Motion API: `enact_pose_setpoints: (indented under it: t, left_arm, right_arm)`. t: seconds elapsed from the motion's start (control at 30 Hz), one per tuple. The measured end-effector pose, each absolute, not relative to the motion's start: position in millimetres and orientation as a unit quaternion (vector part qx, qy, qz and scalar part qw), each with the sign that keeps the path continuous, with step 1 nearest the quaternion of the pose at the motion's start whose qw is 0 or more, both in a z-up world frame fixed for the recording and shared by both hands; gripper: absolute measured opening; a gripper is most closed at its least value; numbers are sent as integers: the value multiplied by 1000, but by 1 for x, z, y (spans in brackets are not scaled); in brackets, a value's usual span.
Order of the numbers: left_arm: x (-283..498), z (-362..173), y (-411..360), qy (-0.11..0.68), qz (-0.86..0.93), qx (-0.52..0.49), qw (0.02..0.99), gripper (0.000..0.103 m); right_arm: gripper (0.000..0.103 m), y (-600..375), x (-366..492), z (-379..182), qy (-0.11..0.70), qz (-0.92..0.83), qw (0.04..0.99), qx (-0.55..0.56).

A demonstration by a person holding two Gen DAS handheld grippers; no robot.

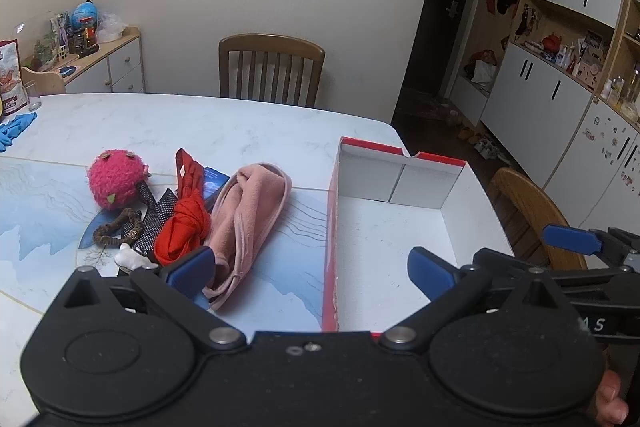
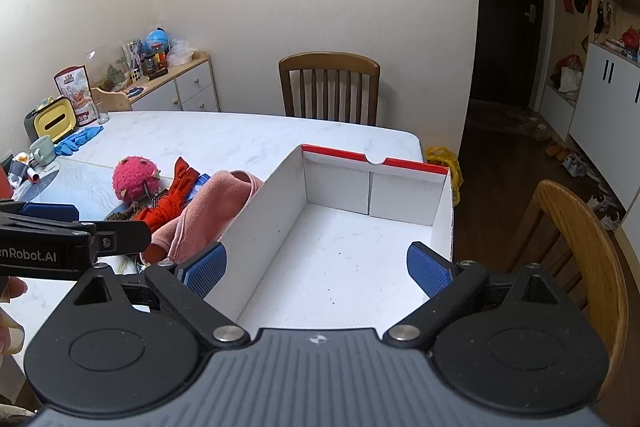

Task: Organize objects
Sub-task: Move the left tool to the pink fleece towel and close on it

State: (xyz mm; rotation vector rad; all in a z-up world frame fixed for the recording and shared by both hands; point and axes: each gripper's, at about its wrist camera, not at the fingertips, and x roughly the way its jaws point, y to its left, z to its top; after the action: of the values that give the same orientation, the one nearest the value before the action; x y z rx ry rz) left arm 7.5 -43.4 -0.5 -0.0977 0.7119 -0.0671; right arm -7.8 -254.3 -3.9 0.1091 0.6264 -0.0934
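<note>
A white marble-patterned table [image 1: 224,123] is seen bearing an open red-and-white cardboard box [image 1: 400,243], a pink fleece cloth [image 1: 248,219], a red knotted fabric [image 1: 184,227], and a fuzzy pink ball [image 1: 114,183].

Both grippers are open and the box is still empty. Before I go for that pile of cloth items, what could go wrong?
1. The red cloth, pink cloth and brown band overlap, so one grab may drag several.
2. The box sits near the table corner; a nudge could push it off.
3. The left gripper and right gripper are close together and may collide.
</note>
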Motion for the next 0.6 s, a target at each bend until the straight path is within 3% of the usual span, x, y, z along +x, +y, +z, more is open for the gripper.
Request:
enact_pose_setpoints:
  t: [0.6]
  left_arm:
    - [62, -29, -15, 371, -82, -20, 925, 99]
  right_arm:
    - [97, -272, 21, -24, 354, -140, 921, 80]
